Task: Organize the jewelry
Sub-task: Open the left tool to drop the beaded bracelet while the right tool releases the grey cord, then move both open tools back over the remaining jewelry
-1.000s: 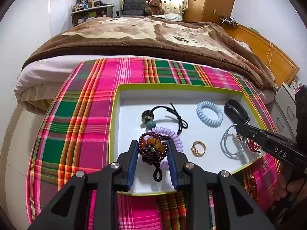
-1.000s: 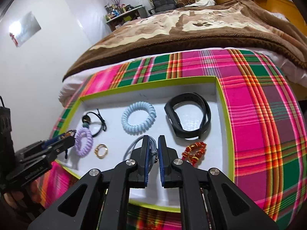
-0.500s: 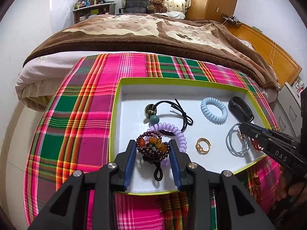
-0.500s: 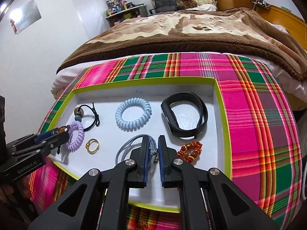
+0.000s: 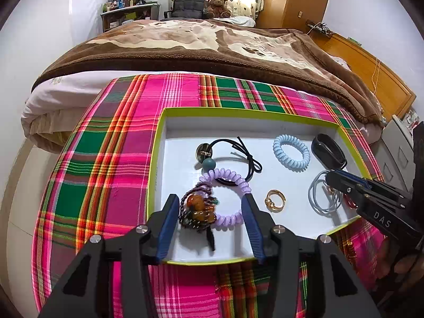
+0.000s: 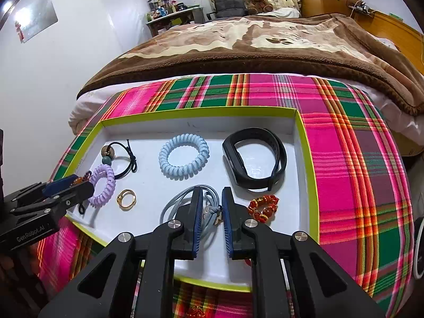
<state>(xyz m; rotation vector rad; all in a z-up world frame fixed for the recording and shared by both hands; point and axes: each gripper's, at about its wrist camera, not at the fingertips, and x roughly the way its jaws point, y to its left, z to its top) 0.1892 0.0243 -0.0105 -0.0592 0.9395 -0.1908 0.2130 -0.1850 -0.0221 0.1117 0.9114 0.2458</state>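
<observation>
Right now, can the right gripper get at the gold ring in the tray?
Probably yes. The gold ring lies alone on bare tray floor, just left of the right gripper, whose jaws are opening over the grey cord. The left gripper beside the purple hair tie leaves the path free.

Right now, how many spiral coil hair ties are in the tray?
2. The light blue coil tie lies mid-tray toward the far wall. The lilac coil tie lies near the left edge, beside the left tongs. None seems hidden.
</observation>
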